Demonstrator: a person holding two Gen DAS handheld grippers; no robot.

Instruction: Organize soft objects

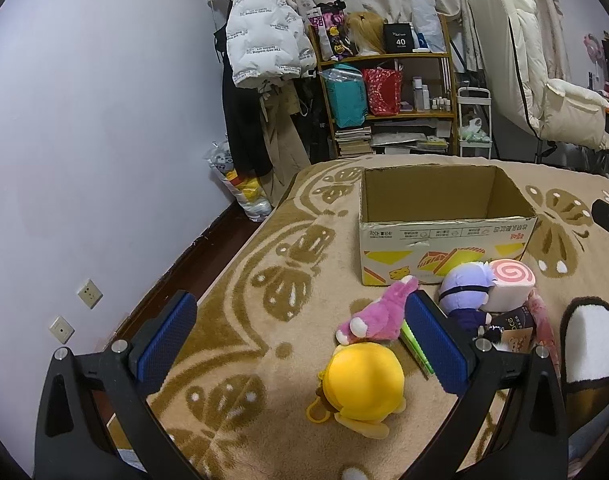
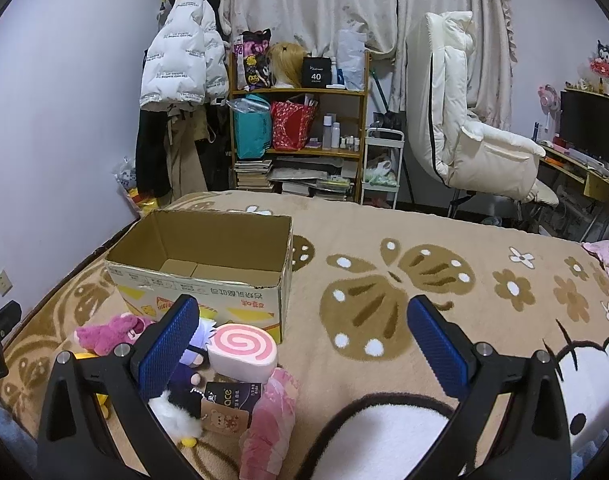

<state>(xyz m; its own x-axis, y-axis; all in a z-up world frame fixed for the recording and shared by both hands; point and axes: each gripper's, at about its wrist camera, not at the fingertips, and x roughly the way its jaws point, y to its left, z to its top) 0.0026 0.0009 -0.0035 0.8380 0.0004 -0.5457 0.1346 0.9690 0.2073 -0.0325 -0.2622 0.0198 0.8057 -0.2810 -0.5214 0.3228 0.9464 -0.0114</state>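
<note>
The work surface is a bed covered by a beige plush blanket with brown butterfly and flower patterns (image 2: 384, 248), set against a pale lilac wall (image 1: 84, 140) in a cluttered bedroom. Beyond the foot of the bed I note a wooden shelf unit loaded with bags, bottles and stacked books (image 2: 300, 136), a white printed puffer jacket hanging on a rack (image 1: 264, 36), cream curtains (image 2: 304, 4) and a cream padded reclining chair (image 2: 464, 132). An open, empty corrugated cardboard box with yellow printed sides (image 1: 444, 236) stands on the blanket. Just in front of its near wall lies the cluster of soft items: a pink plush animal (image 1: 380, 312), a round yellow plush toy (image 1: 364, 384), a purple-headed plush doll (image 1: 464, 288), a pink spiral swiss-roll cushion (image 2: 242, 350) leaning against the doll, and a pink crinkled soft packet (image 2: 272, 420); a dark card tag (image 2: 228, 398) lies among them. My left gripper (image 1: 300, 344) hovers with its blue-padded fingers spread wide, holding nothing; its right finger overlaps the pink plush and doll in view. My right gripper (image 2: 302, 348) is likewise spread and empty, its left finger partly covering the purple doll. A white fluffy item with dark brown trim (image 2: 384, 432) lies below it.
</note>
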